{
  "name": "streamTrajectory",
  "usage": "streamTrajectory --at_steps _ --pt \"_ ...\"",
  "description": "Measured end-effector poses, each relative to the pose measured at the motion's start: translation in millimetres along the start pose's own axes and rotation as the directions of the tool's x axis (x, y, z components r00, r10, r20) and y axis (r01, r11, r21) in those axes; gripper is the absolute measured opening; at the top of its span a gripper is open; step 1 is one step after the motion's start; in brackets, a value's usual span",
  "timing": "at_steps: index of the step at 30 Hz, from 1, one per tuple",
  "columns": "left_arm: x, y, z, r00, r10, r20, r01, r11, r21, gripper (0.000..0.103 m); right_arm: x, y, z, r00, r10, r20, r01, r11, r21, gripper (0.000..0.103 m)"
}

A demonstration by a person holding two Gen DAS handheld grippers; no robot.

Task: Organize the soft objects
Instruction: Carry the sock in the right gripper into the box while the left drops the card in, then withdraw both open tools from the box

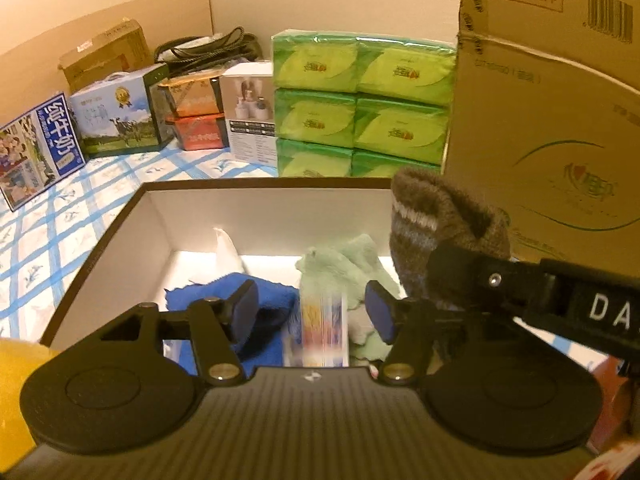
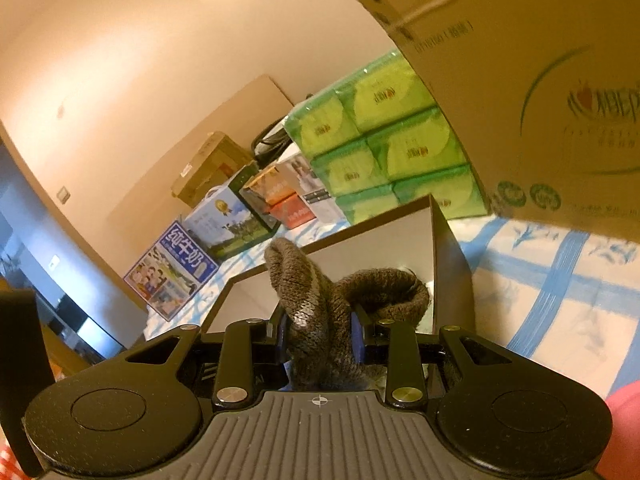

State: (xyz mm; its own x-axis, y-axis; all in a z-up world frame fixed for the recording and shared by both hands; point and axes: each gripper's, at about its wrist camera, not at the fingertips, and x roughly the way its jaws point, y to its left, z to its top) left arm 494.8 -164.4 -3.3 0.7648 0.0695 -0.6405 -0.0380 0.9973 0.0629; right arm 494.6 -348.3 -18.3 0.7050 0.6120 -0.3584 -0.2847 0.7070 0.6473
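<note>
My right tool (image 2: 319, 334) pinches a brown knitted sock (image 2: 316, 312), holding it above the near right corner of the open box (image 1: 120, 224). My left tool (image 1: 314, 312) gapes empty over the blue cloth (image 1: 276, 296) and pale green cloth (image 1: 340, 264) lying inside.

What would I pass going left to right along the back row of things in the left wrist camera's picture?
Blue milk carton → cow-picture box → orange packs → white box → green tissue packs → big cardboard box.
</note>
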Motion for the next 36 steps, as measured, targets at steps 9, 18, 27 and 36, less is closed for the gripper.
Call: streamTrajectory --at_steps 9,18,27,36 --pt "6 -3 -3 1.000 0.023 0.005 -0.023 0.998 0.057 0.064 18 -3 0 0.999 -0.039 -0.012 0.040 0.997 0.065 0.061" --pt "7 -4 -5 1.000 0.023 -0.001 -0.023 0.996 0.083 0.064 15 -3 2 0.996 -0.083 -0.014 0.084 0.995 0.045 0.062" --pt "3 -9 -8 1.000 0.020 -0.002 -0.020 0.995 0.095 0.064 -1 -6 1 0.995 -0.103 -0.010 0.104 0.994 0.044 0.062" --pt "-14 -16 -8 1.000 0.007 0.012 -0.008 0.993 0.117 0.064 -36 -3 2 0.992 -0.126 0.024 0.125 0.991 0.037 0.062"
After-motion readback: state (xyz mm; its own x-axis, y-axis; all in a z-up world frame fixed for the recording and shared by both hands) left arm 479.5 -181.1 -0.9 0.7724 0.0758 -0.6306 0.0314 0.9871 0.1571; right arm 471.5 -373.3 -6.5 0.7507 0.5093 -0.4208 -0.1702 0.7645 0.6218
